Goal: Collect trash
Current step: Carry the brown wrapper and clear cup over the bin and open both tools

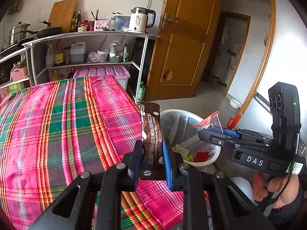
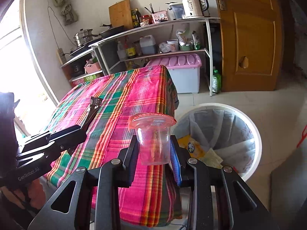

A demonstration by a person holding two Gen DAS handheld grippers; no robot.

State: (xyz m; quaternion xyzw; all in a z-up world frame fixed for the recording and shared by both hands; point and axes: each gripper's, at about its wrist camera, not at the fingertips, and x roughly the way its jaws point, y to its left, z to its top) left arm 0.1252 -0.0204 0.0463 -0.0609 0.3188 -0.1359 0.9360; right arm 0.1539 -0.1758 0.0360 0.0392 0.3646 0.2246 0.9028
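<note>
Your path to the white bin (image 2: pixel 257 134) is open from above, its mouth unobstructed. The worktop (image 2: pixel 134 95) edge stands just beside it on your left; the shelf rack (image 2: pixel 208 57) sits well behind.

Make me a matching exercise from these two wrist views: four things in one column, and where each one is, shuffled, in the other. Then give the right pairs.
Things
1. coffee sachet
2. clear plastic cup
3. white trash bin
4. electric kettle

Places
A. on the top shelf, beside the wooden door
B. clamped in the right gripper
C. on the floor, beside the plaid-covered table
D. clamped in the left gripper

Pairs: 1-D, 2-B, 3-C, 4-A
</note>
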